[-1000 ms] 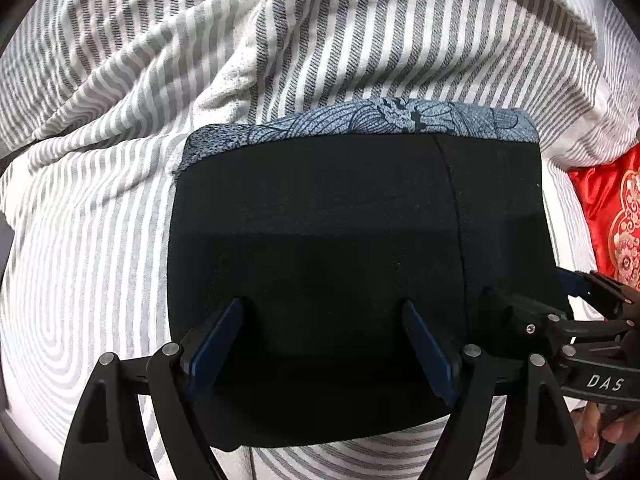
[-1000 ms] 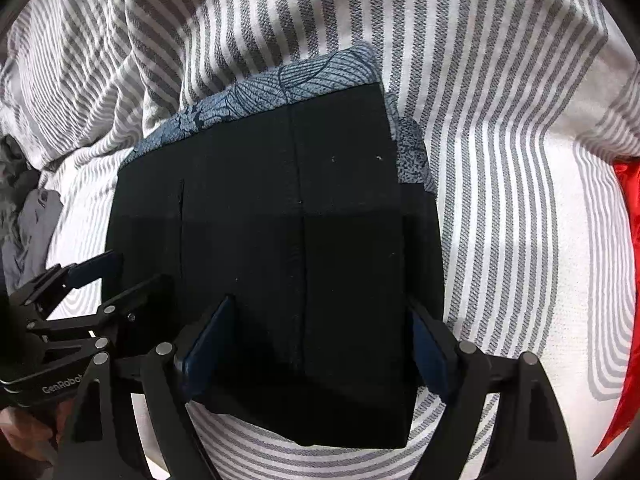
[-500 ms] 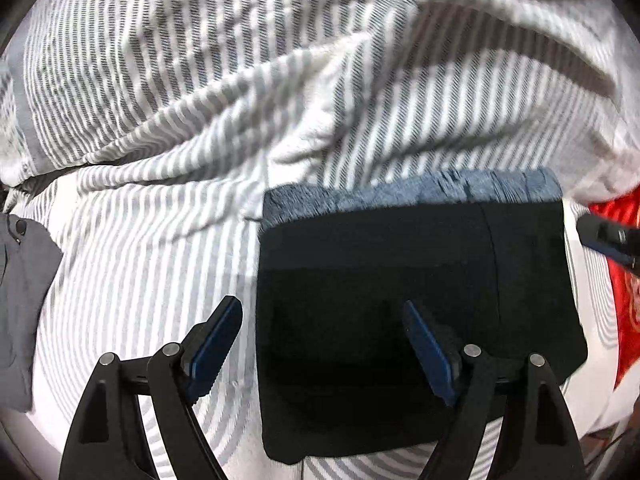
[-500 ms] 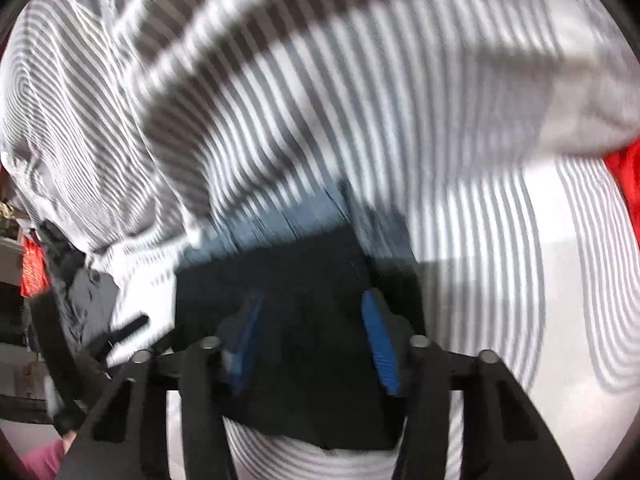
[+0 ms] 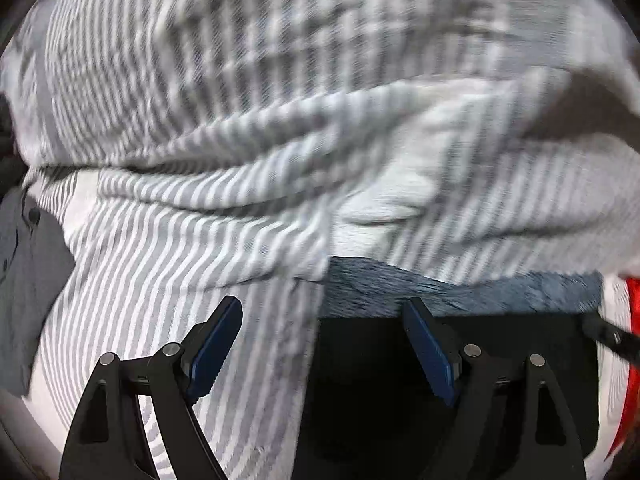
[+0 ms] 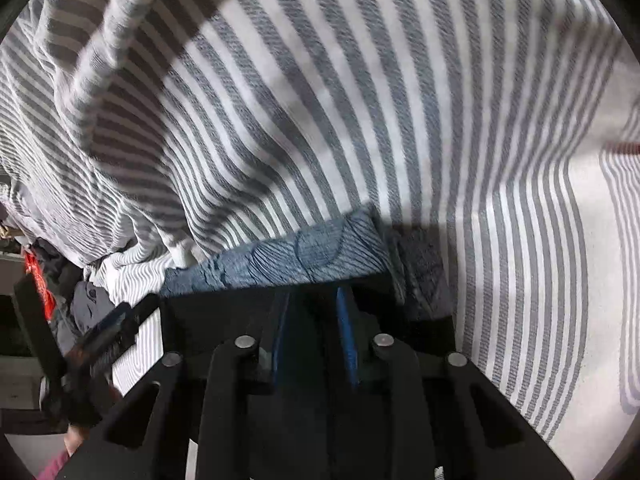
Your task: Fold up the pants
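Note:
The folded black pants lie flat on the striped bedding, with a blue patterned layer showing along their far edge. My left gripper hangs open over the pants' left edge, one finger above bedding, the other above black cloth, nothing between them. In the right wrist view the pants and blue layer sit low in frame. My right gripper is closing above them; a narrow gap remains between its pads, and I see no cloth gripped. The left gripper appears blurred at the left.
Grey-and-white striped bedding is bunched in thick folds beyond the pants. A grey garment lies at the left edge, red fabric at the right. A dark clothes pile sits far left. Part of a hand shows bottom left.
Both grippers have drawn back from the pants, which now sit lower in each view. The left gripper shifted left off the cloth. The right jaws went from wide open to nearly closed.

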`<action>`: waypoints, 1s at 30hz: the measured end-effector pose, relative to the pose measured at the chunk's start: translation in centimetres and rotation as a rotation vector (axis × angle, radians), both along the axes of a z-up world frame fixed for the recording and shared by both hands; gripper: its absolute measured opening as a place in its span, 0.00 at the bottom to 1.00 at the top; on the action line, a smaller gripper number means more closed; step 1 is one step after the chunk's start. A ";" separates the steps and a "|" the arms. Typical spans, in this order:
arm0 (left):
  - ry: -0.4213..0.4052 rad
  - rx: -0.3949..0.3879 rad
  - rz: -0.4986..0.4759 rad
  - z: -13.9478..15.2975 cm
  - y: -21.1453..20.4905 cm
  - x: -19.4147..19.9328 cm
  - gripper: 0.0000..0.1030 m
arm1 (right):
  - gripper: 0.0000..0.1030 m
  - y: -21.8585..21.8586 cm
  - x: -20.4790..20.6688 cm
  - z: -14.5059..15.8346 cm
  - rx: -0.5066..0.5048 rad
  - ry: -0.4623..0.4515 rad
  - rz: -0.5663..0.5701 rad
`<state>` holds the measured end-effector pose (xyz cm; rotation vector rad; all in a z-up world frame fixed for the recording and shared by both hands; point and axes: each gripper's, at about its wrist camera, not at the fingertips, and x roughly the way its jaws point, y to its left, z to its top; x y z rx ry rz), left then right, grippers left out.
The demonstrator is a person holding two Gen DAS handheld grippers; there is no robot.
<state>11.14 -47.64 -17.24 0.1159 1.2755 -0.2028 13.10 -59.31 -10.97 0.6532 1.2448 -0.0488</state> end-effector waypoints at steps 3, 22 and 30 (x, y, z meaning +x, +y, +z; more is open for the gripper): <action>0.017 0.000 0.011 -1.3 0.0 0.9 0.81 | 0.20 0.3 -0.2 -0.5 -0.008 0.004 0.013; 0.015 0.032 -0.125 -1.8 -1.2 -0.8 0.81 | 0.58 -2.3 -2.3 -0.8 0.218 -0.051 -0.075; 0.000 -0.136 -0.193 1.0 -0.2 -2.8 0.81 | 0.64 -2.1 -5.5 1.9 0.143 -0.048 -0.020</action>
